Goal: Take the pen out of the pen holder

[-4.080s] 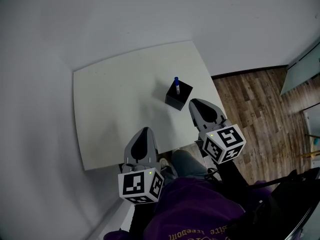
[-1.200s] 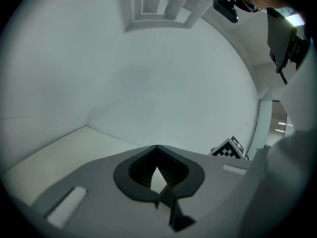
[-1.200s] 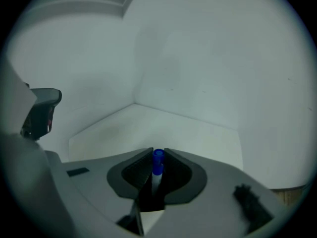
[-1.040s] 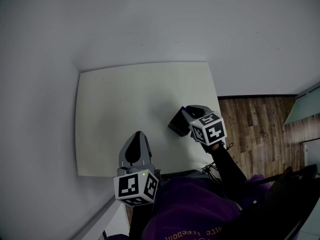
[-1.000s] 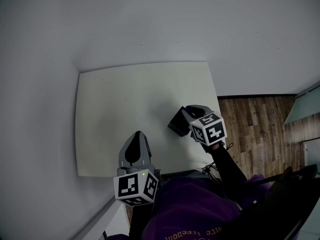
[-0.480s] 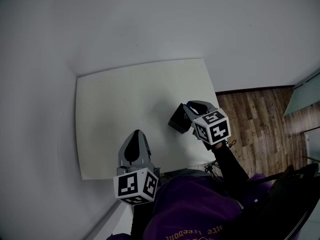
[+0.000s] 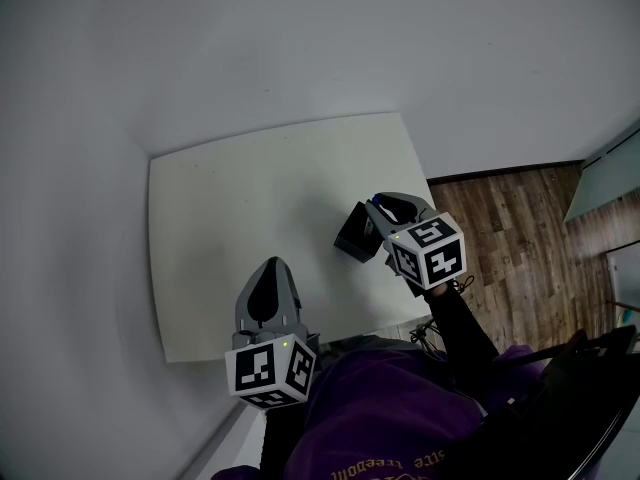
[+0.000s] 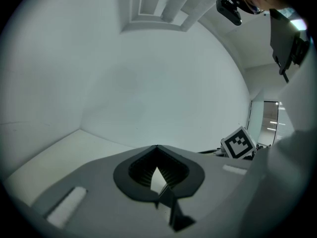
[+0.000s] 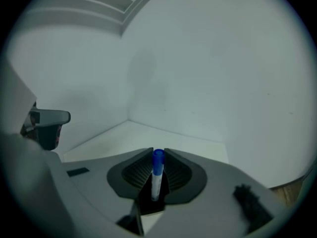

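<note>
A black square pen holder [image 7: 352, 240] stands near the right edge of the white table [image 7: 230, 218]. My right gripper [image 7: 378, 211] hovers right above it, shut on a white pen with a blue cap [image 9: 156, 176]. In the right gripper view the pen stands upright between the jaws of the right gripper [image 9: 158, 152], with the holder's dark opening [image 9: 150, 206] just below it. In the head view the pen is almost wholly hidden by the gripper. My left gripper [image 7: 268, 280] hangs over the table's near edge, shut and holding nothing. Its jaws meet at the tip in the left gripper view [image 8: 157, 148].
A plain white wall [image 7: 300, 48] runs behind the table. Wooden floor [image 7: 510, 228] lies to the right of it. The right gripper's marker cube [image 8: 240, 143] shows at the right of the left gripper view. The person's purple sleeve [image 7: 390, 418] fills the bottom of the head view.
The right gripper, shut on the pen, has risen a little above the holder and shifted slightly right. The left gripper has stayed where it was.
</note>
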A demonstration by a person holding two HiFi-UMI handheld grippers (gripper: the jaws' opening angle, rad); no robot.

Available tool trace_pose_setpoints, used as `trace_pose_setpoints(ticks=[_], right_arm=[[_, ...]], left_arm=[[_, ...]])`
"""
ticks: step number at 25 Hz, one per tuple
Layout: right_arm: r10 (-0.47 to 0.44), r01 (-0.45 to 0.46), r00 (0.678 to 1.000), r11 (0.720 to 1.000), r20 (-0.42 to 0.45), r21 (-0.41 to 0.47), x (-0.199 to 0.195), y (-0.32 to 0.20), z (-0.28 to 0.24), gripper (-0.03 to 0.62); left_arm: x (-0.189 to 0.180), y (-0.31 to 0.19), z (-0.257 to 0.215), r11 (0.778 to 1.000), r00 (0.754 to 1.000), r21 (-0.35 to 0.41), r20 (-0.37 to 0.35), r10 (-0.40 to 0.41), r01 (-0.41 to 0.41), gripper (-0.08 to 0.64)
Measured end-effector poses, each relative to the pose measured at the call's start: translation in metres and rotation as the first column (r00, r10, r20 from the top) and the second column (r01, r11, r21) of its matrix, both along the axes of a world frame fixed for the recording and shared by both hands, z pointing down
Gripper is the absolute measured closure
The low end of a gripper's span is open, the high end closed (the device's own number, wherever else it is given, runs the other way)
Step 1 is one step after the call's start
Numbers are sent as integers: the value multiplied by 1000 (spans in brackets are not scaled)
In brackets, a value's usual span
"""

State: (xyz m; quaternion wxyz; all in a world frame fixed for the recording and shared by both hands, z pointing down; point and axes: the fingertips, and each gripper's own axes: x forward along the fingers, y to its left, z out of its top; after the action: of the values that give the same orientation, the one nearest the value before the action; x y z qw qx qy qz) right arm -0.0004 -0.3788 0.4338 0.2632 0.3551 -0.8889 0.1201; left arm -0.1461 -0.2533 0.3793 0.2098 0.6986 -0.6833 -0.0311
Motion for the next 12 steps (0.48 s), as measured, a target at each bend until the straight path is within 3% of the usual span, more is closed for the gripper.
trace_pose_setpoints(ticks=[12], right_arm=[[13, -15, 999, 998, 39, 59, 6, 8, -27, 517]], left_arm=[[12, 3, 1, 999, 999, 5, 10, 42, -42, 552]])
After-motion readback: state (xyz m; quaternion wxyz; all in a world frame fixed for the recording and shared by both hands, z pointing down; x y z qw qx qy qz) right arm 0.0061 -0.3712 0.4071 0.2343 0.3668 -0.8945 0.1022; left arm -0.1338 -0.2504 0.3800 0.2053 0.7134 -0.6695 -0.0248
